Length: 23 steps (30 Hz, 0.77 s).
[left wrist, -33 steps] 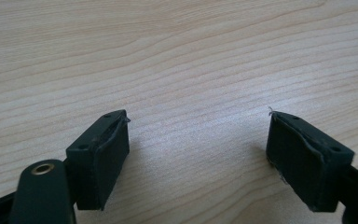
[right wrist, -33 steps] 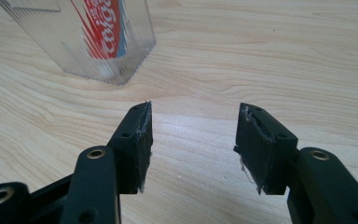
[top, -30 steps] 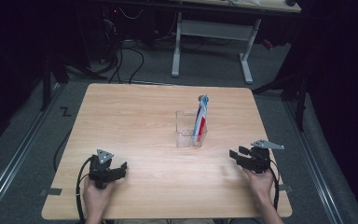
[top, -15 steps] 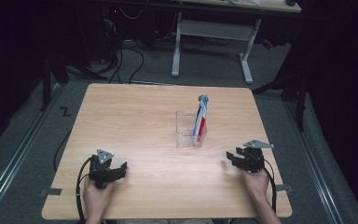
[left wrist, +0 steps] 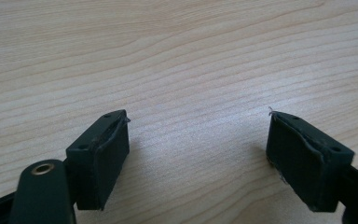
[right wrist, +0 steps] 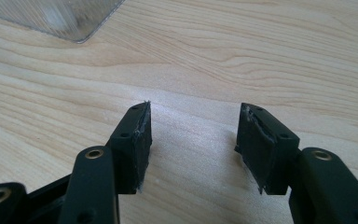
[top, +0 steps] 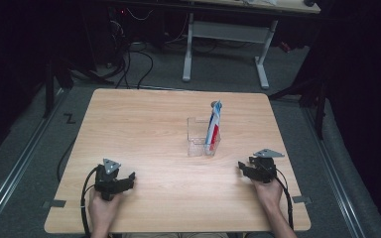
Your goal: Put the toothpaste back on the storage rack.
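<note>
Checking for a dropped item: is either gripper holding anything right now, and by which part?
Nothing is held. The left gripper and right gripper both have open jaws with bare wooden table between them.

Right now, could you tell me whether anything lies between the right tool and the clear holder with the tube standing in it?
Nothing visible does. The right tool sits low near the table's front right edge, jaws open and empty. Only bare wood lies between it and the clear holder, where the tube stands upright.
</note>
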Tool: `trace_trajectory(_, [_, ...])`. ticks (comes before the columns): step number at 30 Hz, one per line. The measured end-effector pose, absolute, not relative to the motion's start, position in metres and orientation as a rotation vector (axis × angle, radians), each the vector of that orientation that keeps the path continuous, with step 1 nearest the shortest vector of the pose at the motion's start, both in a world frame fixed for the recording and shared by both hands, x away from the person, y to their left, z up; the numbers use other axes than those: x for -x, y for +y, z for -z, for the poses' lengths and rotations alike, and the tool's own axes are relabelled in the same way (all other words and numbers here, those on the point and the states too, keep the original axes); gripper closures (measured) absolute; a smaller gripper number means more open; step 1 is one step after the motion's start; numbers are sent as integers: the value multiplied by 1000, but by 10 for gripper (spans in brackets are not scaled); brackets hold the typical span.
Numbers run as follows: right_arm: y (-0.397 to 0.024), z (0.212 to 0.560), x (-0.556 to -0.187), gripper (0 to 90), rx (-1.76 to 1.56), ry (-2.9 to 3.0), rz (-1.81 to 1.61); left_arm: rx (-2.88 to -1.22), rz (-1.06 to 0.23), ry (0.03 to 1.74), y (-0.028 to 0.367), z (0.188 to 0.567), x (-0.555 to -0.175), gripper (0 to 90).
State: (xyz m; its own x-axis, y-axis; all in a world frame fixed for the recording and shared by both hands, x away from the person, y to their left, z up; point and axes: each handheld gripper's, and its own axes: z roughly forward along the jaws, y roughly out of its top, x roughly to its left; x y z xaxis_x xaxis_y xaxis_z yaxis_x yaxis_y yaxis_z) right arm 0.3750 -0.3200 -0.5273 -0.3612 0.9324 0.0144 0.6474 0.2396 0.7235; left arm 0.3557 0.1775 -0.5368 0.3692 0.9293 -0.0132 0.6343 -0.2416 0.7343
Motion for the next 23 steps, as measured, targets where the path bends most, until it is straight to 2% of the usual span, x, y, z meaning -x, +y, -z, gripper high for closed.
trace_trajectory(23, [-316,531,-375,410,-1409,2092,-891,-1972,-574,1348,177,537,-356,213])
